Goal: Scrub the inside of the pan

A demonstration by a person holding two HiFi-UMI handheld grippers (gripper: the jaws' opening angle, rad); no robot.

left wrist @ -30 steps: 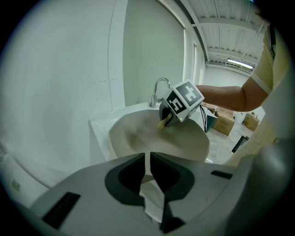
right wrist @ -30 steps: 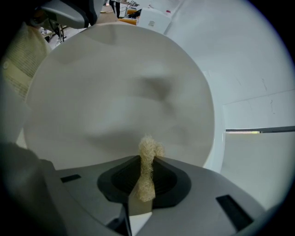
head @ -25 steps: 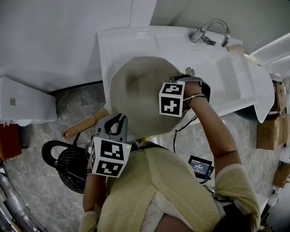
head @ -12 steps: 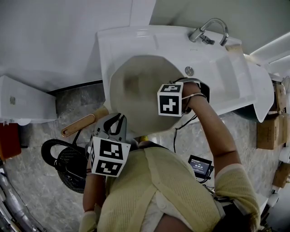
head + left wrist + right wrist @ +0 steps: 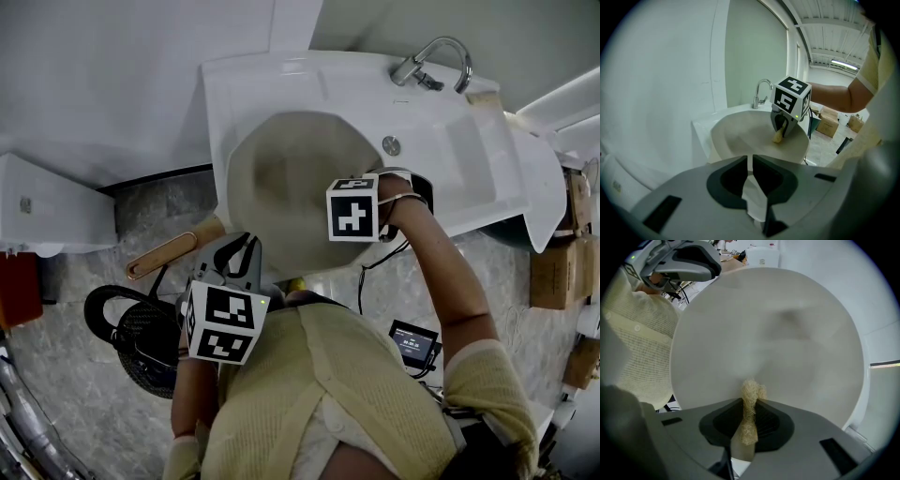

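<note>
A big pale pan (image 5: 281,173) lies tilted in the white sink (image 5: 469,159), its wooden handle (image 5: 164,255) pointing left over the floor. My right gripper (image 5: 750,404) is shut on a straw-coloured fibre scrubber (image 5: 751,394), which presses on the pan's inner surface (image 5: 778,333) near the right side. In the left gripper view that gripper (image 5: 782,127) and the scrubber (image 5: 777,136) show inside the pan (image 5: 740,136). My left gripper (image 5: 239,258) is at the pan's near rim by the handle, its jaws shut on a thin pale edge (image 5: 752,197), apparently the rim.
A chrome faucet (image 5: 436,61) and a drain knob (image 5: 391,145) sit at the sink's back. On the tiled floor lie a black mesh object (image 5: 141,337) at left, a white box (image 5: 47,211), a small screen device (image 5: 412,342) and cardboard boxes (image 5: 558,267) at right.
My right gripper has slid with the scrubber a little toward the pan's near side, uncovering the drain knob. The left gripper has stayed where it was.
</note>
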